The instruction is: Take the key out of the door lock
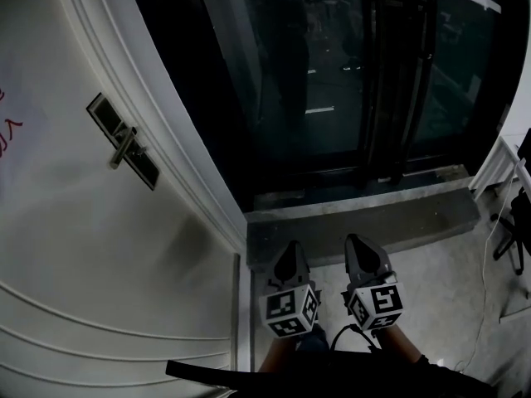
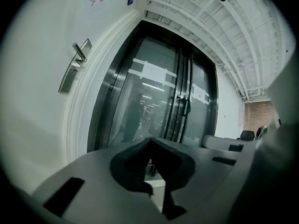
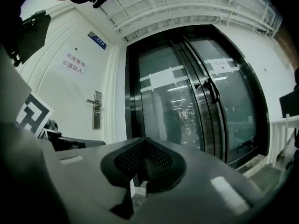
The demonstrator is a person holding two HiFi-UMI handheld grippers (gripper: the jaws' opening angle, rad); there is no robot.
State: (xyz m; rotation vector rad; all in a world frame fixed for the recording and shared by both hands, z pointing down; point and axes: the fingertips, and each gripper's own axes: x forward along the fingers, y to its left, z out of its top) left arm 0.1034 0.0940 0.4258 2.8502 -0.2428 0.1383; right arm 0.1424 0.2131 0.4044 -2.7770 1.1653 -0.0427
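Standing by the doorway: white door [image 1: 99,247] fills the left side, dark glass doors [image 1: 332,73] straight ahead at 12 o'clock. Both grippers are held low and side by side, pointing at the glass, just apart from each other. The left gripper [image 1: 290,251] has its jaws pressed together with nothing between them, as its own view shows. The right gripper [image 1: 358,245] is the same, jaws together and empty. Marker cubes [image 1: 290,309] sit at the back of each, near the person's wrists. The lock plate [image 1: 124,143] with its lever handle [image 1: 126,149] is on the white door, at about 10 o'clock from the grippers and well apart from both. The key is too small to make out in any view, so I cannot tell whether it is in the lock. There is red writing [image 1: 8,127] on the door at 9 o'clock, past the plate, and a small blue plaque [image 3: 99,39] sits higher up. A grey step [image 1: 365,210] runs along the foot of the glass, just ahead of the gripper tips. Paper strips [image 3: 159,76] are stuck across the glass, with a long pull bar [image 3: 212,90] where the panels meet. A person's dim reflection [image 3: 173,120] shows in the glass. A thin cable [image 1: 489,255] trails over the floor [image 1: 448,297] at 3 o'clock.
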